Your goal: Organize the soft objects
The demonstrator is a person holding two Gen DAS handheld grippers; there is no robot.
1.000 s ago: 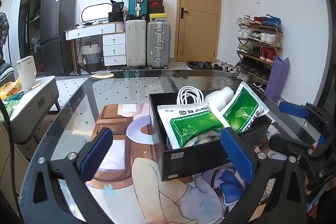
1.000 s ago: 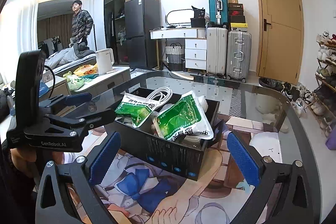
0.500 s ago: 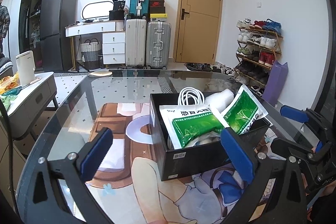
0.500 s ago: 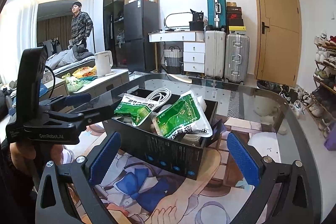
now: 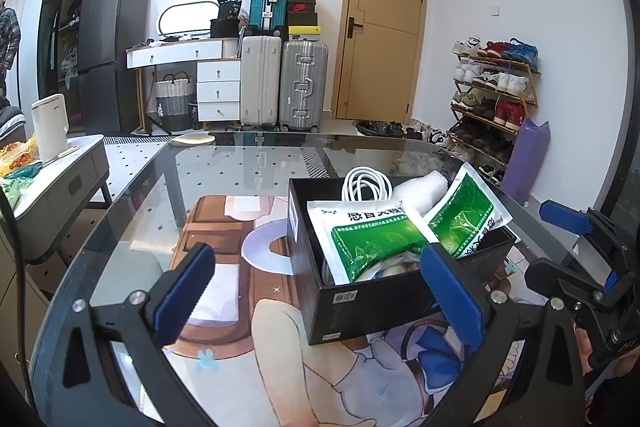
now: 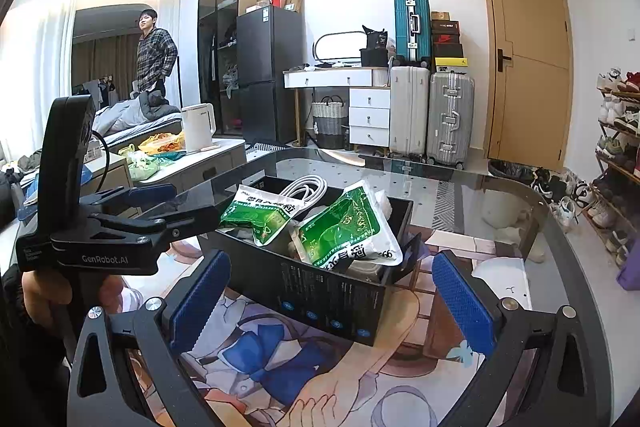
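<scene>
A black box [image 5: 360,307] [image 6: 320,291] stands on the glass table. In it lie two green-and-white pouches [image 5: 368,239] [image 5: 464,211], a coiled white cable [image 5: 366,183] and a white foam roll [image 5: 420,189]. The pouches also show in the right wrist view [image 6: 256,215] [image 6: 348,231], one sticking out over the box's rim. My left gripper [image 5: 316,295] is open and empty, held above the table in front of the box. My right gripper [image 6: 328,299] is open and empty, on the box's other side. Each gripper shows in the other's view [image 5: 580,267] [image 6: 120,227].
A printed cartoon mat [image 5: 240,307] covers the glass table [image 5: 240,155]. A side cabinet with a white kettle [image 6: 198,127] stands to the left. Suitcases [image 5: 280,83], a door and a shoe rack [image 5: 492,99] line the far walls. A person [image 6: 154,55] stands in the back room.
Both grippers have drifted slightly, so the room shifts a little in both views. The box and its contents have not moved. Both grippers stay open.
</scene>
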